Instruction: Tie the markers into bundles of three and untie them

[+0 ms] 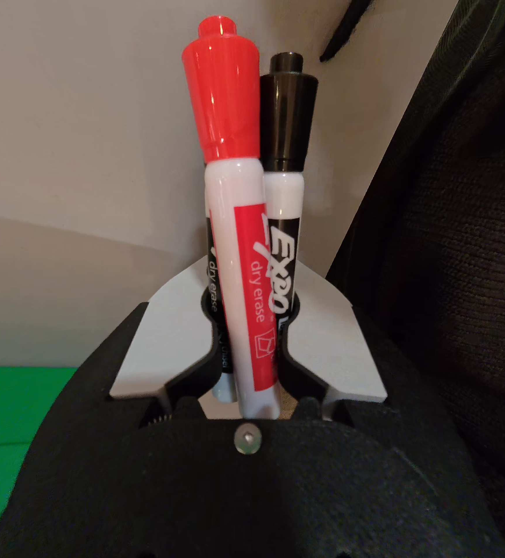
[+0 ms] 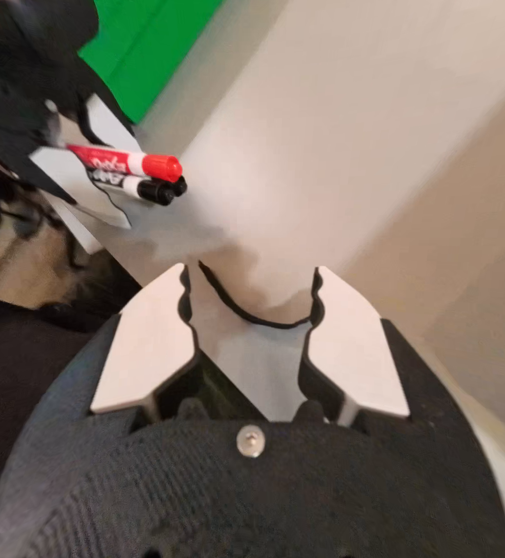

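Between the white fingers of the left gripper (image 1: pixel 249 305) stands a bundle of dry-erase markers, the jaws clamped on their barrels. In front is the red marker (image 1: pixel 236 241), white-barrelled with a red label and a glossy red cap pointing away from the camera. Just beside it on the right is a black marker (image 1: pixel 286 169) with a black cap, and a second black-labelled marker (image 1: pixel 213 277) is mostly hidden behind the red one on the left. No container shows in either view. Behind the bundle lies a pale surface (image 1: pixel 79 151); a dark fabric (image 1: pixel 441 241) fills the right side and a green panel (image 1: pixel 12 422) sits at lower left.

In the blurred right wrist view the right gripper (image 2: pixel 251 290) has its jaws wide apart with nothing between them, above the pale surface (image 2: pixel 305 151). Well apart at upper left, the left gripper (image 2: pixel 94 169) shows with the red marker (image 2: pixel 130 161) and two black caps (image 2: pixel 160 190) sticking out
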